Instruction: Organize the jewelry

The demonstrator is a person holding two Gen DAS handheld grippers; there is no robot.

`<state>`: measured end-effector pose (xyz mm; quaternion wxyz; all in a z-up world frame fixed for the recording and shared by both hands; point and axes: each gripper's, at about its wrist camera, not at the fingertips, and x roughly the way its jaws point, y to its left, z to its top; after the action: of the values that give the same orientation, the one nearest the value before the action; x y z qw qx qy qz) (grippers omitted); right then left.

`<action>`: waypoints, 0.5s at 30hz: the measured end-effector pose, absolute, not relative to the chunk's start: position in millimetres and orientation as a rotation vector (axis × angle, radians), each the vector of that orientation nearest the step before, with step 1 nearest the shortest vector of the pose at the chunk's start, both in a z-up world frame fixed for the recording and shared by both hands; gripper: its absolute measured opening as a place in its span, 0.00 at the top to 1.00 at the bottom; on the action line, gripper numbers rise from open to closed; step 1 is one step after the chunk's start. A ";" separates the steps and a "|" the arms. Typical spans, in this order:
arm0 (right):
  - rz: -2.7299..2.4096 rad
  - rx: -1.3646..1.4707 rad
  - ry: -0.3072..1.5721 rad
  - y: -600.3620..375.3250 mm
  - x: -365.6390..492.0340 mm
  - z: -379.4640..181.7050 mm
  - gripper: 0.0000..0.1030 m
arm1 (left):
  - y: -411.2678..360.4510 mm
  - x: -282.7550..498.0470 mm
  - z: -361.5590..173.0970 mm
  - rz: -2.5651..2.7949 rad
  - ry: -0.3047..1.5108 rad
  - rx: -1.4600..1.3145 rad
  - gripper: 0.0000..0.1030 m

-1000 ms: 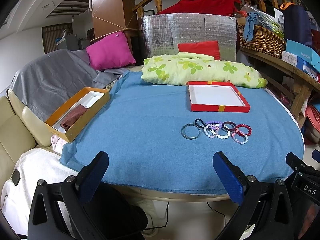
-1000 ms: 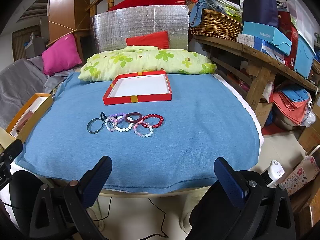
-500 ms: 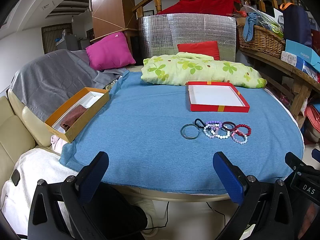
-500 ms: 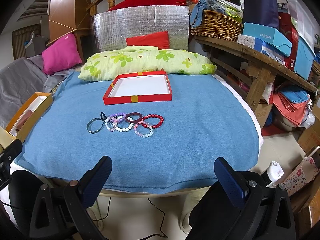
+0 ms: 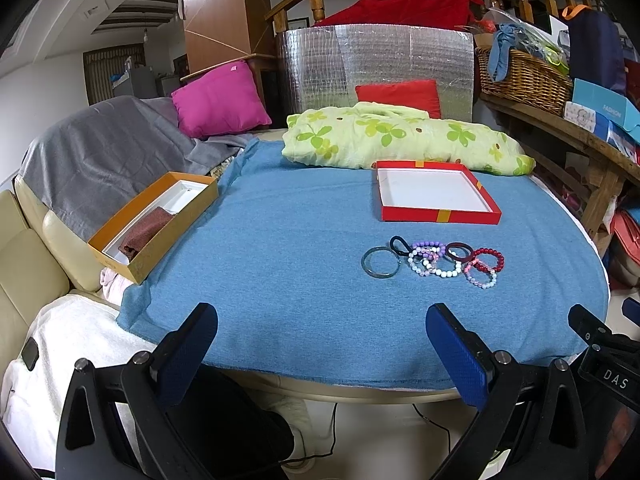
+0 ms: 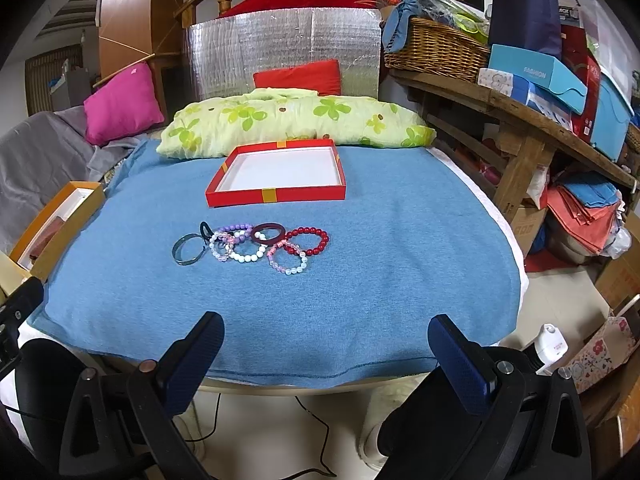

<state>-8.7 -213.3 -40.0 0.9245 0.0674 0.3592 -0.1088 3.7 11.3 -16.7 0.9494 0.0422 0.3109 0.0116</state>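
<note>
A: Which step is this?

B: The very start, I'd say. Both tools hang off the near edge of the table [image 5: 560,216], over the floor. The left gripper [image 5: 322,334] has its jaws wide apart with nothing between them; the right gripper [image 6: 326,336] is the same.

A: And the jewelry?

B: The bracelets [image 6: 256,246] lie in a loose, overlapping cluster on the blue cloth [image 6: 360,280], just in front of the red tray [image 6: 276,194]. The tray's white floor is bare. At the left end sits a plain grey bangle [image 5: 378,262]; at the right end, a red bead bracelet [image 5: 490,258].

A: So what does the next move call for?

B: Probably a reach forward over the cloth, then a pinch on one ring at the edge of the cluster. The grey bangle looks easiest, as only its right edge meets a neighbour. The beaded ones overlap, so lifting one may drag another along.

A: Any writing?

B: "FASHION" on a blue box [image 6: 536,76] on the wooden bench [image 6: 520,120]. In the left view, "DAS" shows on the other tool's body [image 5: 612,376]. A white bottle [image 6: 550,346] on the floor has a label too small to read.
</note>
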 end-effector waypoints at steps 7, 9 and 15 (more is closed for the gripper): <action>-0.225 0.146 0.747 -219.0 -0.1 -42.6 0.00 | 8.3 13.0 -19.5 0.027 0.639 0.093 0.00; -0.230 0.150 0.749 -222.5 2.8 -43.8 0.00 | 7.8 15.1 -20.2 0.029 0.641 0.094 0.00; -0.244 0.176 0.752 -235.7 13.6 -45.2 0.00 | 6.2 25.7 -23.2 0.044 0.648 0.101 0.00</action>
<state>13.6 -235.7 -45.2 0.9192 0.0857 0.3657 -0.1187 25.7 6.2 -23.2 0.9464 0.0496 0.3183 0.0214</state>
